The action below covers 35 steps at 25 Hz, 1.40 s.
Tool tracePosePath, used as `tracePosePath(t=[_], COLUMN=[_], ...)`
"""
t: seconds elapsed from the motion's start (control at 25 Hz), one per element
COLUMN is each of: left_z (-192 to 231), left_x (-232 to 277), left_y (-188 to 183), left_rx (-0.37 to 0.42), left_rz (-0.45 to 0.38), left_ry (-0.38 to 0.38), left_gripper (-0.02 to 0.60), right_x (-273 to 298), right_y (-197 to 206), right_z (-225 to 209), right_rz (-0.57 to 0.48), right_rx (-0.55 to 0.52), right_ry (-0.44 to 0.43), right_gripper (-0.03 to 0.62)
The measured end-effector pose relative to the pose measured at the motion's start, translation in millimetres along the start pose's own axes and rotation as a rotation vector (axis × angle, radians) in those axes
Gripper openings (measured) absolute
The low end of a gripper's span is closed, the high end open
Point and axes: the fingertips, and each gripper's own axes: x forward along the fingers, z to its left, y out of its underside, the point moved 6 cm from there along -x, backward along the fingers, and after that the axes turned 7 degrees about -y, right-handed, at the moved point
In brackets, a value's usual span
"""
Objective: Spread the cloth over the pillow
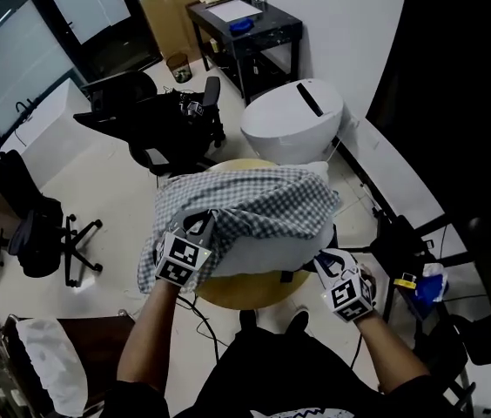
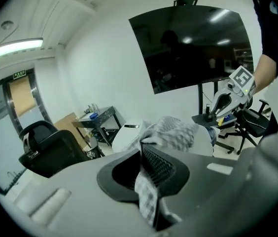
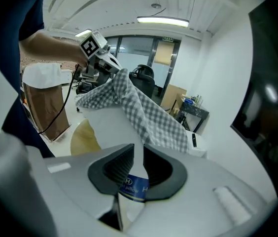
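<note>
The grey-and-white checked cotton cloth (image 1: 254, 203) is lying across the top and far side of the plump white pillow (image 1: 267, 255), bunching towards my left, while the pillow's near face is showing bare. The pillow itself is sitting on the small round wooden stool (image 1: 245, 290) and overhanging it, and that is what I am worrying about. If I am tugging the cloth towards me harder than I am steadying the pillow, I judge the whole lot could slide off the stool. The fold I have is thin too, so a sharp pull could be dragging it out of the jaws and leaving the cloth heaped on one side.

My left gripper (image 1: 197, 226) is clamping fully shut on the near-left edge of the cloth, with a narrow strip of the checked fabric running down between the ribbed pads. My right gripper (image 3: 136, 174) is standing partly open, its jaws closing on the near-right corner of the pillow, right where the blue printed label (image 3: 134, 186) is sewn in. It is a small bite, and it could be slipping if the pillow shifts.
</note>
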Motion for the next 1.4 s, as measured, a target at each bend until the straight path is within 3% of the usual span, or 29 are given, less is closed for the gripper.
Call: tracePosePath(t=[0.32,0.48,0.6,0.84,1.04,1.24,1.4], left_z=[56,64,68,74,79,7,-37], left_x=[39,59,60,34,-5,-18,0], left_y=[53,84,95,96,70,27,19], left_rx=[-0.152,-0.185,-0.171,-0.058,0.064,0.279,0.395], left_rz=[0.099,0.177,0.187,0.165,0.106,0.028,0.069], left_ry=[0.032,0.096,0.149,0.234,0.164,0.272,0.264], left_gripper=[0.006,0.017,0.072,0.179,0.181,0.181,0.186], right_x=[18,24,27,29,27,40,59], right_y=[-8,-13,-17,-15,-4,17,20], right_z=[-4,3,9,5,-15,-44,-63], right_rz=[0.032,0.049,0.052,0.078,0.114,0.146,0.132], right_rx=[0.028,0.05,0.068,0.095,0.081,0.022,-0.062], right_ry=[0.034,0.053,0.07,0.133,0.149,0.103,0.011], right_gripper=[0.071,0.071,0.071,0.074,0.08,0.097,0.112])
